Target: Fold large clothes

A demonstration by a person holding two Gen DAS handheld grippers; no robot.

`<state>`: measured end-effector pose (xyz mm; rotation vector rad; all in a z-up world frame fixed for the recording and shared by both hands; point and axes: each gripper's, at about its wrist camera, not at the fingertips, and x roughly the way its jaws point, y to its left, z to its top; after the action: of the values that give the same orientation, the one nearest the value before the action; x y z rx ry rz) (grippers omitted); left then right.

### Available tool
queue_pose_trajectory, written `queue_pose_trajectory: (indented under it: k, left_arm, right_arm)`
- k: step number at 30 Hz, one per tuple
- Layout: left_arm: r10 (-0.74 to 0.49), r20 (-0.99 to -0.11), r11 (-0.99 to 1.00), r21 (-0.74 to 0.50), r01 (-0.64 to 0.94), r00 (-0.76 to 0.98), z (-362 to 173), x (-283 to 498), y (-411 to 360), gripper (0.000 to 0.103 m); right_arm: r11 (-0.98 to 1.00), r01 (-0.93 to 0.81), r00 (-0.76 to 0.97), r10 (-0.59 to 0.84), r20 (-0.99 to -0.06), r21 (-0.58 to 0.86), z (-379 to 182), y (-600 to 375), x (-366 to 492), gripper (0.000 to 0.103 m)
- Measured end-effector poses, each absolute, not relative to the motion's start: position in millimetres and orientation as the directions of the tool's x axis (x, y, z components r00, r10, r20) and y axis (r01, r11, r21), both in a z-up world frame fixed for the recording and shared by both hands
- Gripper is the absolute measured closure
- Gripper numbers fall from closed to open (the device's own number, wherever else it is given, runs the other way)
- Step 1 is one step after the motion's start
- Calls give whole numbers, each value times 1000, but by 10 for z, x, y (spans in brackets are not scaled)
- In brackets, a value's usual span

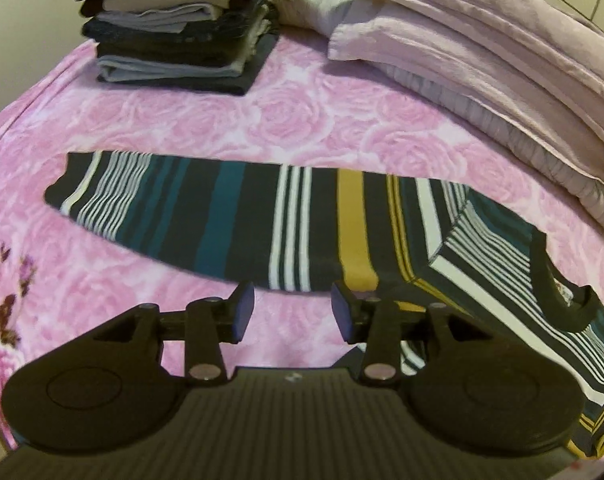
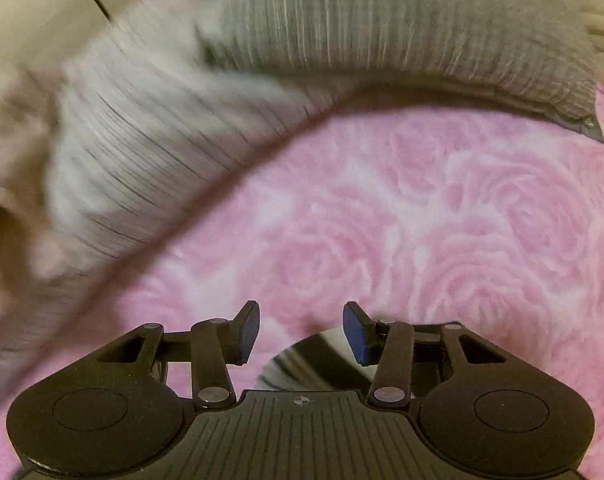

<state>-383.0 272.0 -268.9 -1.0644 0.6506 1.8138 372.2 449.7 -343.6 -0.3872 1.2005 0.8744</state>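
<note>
A dark shirt [image 1: 237, 220] with teal, white and mustard stripes lies flat on the pink rose-print bedspread [image 1: 181, 120] as a long band. Its collar end is at the right, with a sleeve folded over it. My left gripper [image 1: 291, 300] hovers over the shirt's near edge, open, with nothing between its fingers. In the blurred right wrist view, my right gripper [image 2: 302, 316] is open over the bare bedspread [image 2: 422, 220] and holds nothing. A small patch of striped shirt [image 2: 297, 364] shows just below its fingers.
A stack of folded clothes [image 1: 173, 32] stands at the far left of the bed. Lilac pillows and folded bedding [image 1: 482, 40] are piled along the far right. A grey ribbed pillow [image 2: 382, 20] fills the top of the right wrist view.
</note>
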Motion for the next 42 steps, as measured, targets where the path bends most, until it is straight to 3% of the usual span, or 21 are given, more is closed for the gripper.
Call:
queue_pose_trajectory:
  k: [3,4,5,6,10,12,15,17,19,23,25,26,28,29,31,34,38,42]
  left_arm:
    - [422,-878,-458,10,-889,-227,-2680,-3847,2664,65]
    - [418,-880,-457,13,-889,-227,-2684,-3847,2648,65]
    - [415,-881,-458,12,-889,-225,-2689,-3846,2639,65]
    - [412,-884,-460,8,-888,-221,-2700,-3844,2634,65]
    - [406,-896,-468,-34,-883,-180,-2751,-3779,2661,66]
    - [416,-896,-454,-59,-889,-153,-2739,-3713,2709,66]
    - [448,-888,-417,-107,-903,-102,-2661,-3578,2811,66]
    - [469,-880,-391,-138,-910,-68,-2593,-3471,2869,66]
    - [488,-873,-361,-172,-917,-29,-2534,-3351,2904,66]
    - [499,-865,-288,-219,-932,49,-2503,-3125,2881,66]
    - [490,-869,-257,-224,-940,73,-2528,-3040,2811,66]
    - [484,-872,-252,-225,-941,79,-2539,-3023,2764,66]
    - [466,-881,-247,-225,-943,88,-2569,-3017,2665,66]
    - [454,-887,-249,-218,-944,84,-2578,-3018,2613,66]
    - [443,-893,-253,-207,-945,77,-2571,-3046,2517,66]
    - [439,-897,-257,-182,-949,53,-2527,-3086,2401,66]
    - [441,-897,-246,-166,-955,43,-2510,-3082,2320,65]
    - [435,-898,-241,-181,-953,61,-2553,-3005,2239,65]
  right_arm:
    - [600,-794,133,321,-938,93,-3630,4416,3603,60]
    - [575,-815,147,325,-934,72,-3622,4358,3548,64]
    - [558,-828,162,319,-934,47,-3597,4276,3501,90]
    - [556,-829,154,322,-934,56,-3565,4156,3494,95]
    - [569,-783,90,505,-859,252,-3196,3402,3619,96]
    - [541,-768,105,633,-767,342,-2810,3017,3695,96]
    - [376,-785,113,867,-485,492,-2016,2325,3741,96]
    - [285,-813,109,932,-347,508,-1599,1850,3696,96]
    - [260,-856,131,945,-299,446,-1366,1368,3610,96]
    - [416,-796,247,887,-391,440,-1650,358,3644,96]
    - [595,-692,342,769,-540,409,-2089,-179,3645,94]
    - [695,-597,354,676,-646,399,-2389,-461,3681,88]
    - [898,-342,274,377,-885,277,-3044,-934,3728,75]
    - [935,-264,215,295,-931,236,-3270,-1137,3719,75]
    - [946,-167,176,305,-936,277,-3455,-1423,3630,73]
    - [891,-133,187,454,-871,435,-3412,-1428,3660,52]
    - [845,-116,226,535,-814,523,-3390,-1200,3947,50]
    - [852,14,230,506,-831,523,-3760,-963,4179,50]
